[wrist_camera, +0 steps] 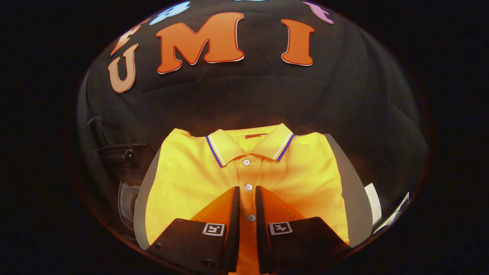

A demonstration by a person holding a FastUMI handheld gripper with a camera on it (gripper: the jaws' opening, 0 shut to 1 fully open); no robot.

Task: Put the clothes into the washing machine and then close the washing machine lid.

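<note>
A yellow polo shirt (191, 179) lies folded flat, collar away from me, on a grey board (353, 198). Its collar has blue and white stripes, and white buttons run down the placket. My gripper (247, 189) hovers low over the shirt's front with its fingers nearly together, leaving only a narrow slit. The placket and one button show flat through that slit, and another button sits just ahead of the fingertips. The fabric does not look pinched. To the left of the board stands a dark machine (126, 160) with a rounded clear part (126, 206), partly hidden in shadow.
White flat objects (373, 204) lie just right of the grey board. The black cloth wall rises close behind the shirt. The surface around the board is dark and hard to make out.
</note>
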